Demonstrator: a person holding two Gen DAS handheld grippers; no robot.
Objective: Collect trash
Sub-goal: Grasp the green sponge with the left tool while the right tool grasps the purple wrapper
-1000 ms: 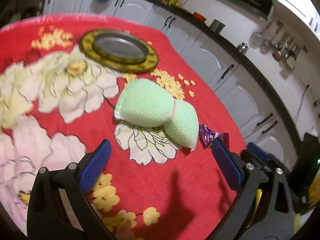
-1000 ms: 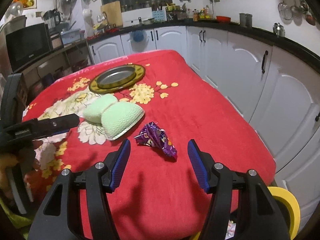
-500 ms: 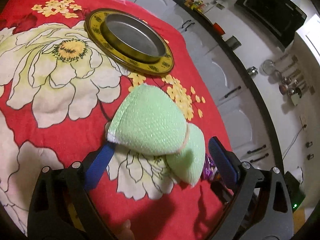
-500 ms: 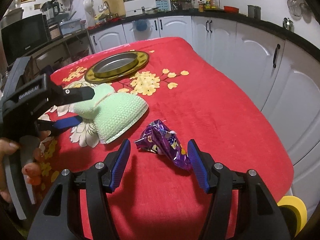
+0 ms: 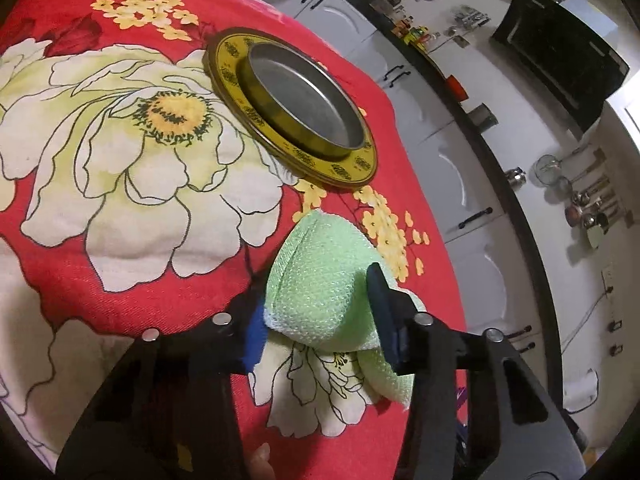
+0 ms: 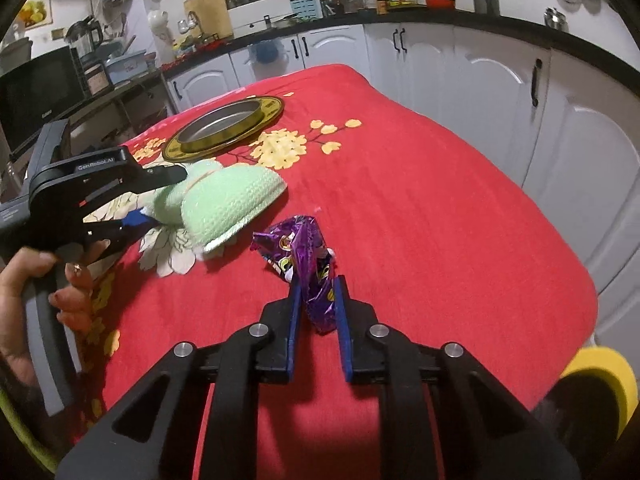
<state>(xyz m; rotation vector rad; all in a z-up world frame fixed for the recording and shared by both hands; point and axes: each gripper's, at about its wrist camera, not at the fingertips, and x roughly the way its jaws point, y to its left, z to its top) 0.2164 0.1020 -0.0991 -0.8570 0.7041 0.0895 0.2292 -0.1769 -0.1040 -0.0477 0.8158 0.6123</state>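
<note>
Your left gripper point(image 5: 320, 312) is clamped on the green wrap point(image 5: 320, 292), a wad of bubbly foam stuff bound with a rubber band. One blue pad presses its left side and the other digs into its right, so the wad bulges out ahead of the fingers. A second lobe of it droops below the right finger and seems to touch the red cloth point(image 5: 132, 280). From your other camera the same grip shows side-on: the left gripper point(image 6: 160, 196) pinches the near end of the wrap point(image 6: 224, 204), with your hand point(image 6: 28, 280) around the handle.

Your right gripper point(image 6: 316, 296) is squeezed onto the purple wrapper point(image 6: 304, 256). The blue pads are close together with the crinkled foil between them, and the rest of the wrapper sticks out ahead of the tips and a little left, over the cloth point(image 6: 420, 220). The wrap sits just left of it, not touching as far as I can tell.

Further ahead of both grippers is the yellow-rimmed tray point(image 5: 232, 72), well apart from the trash, also visible past the wrap in the right view point(image 6: 272, 108). A yellow roll point(image 6: 600, 376) peeks in low on the right, off the table edge.
</note>
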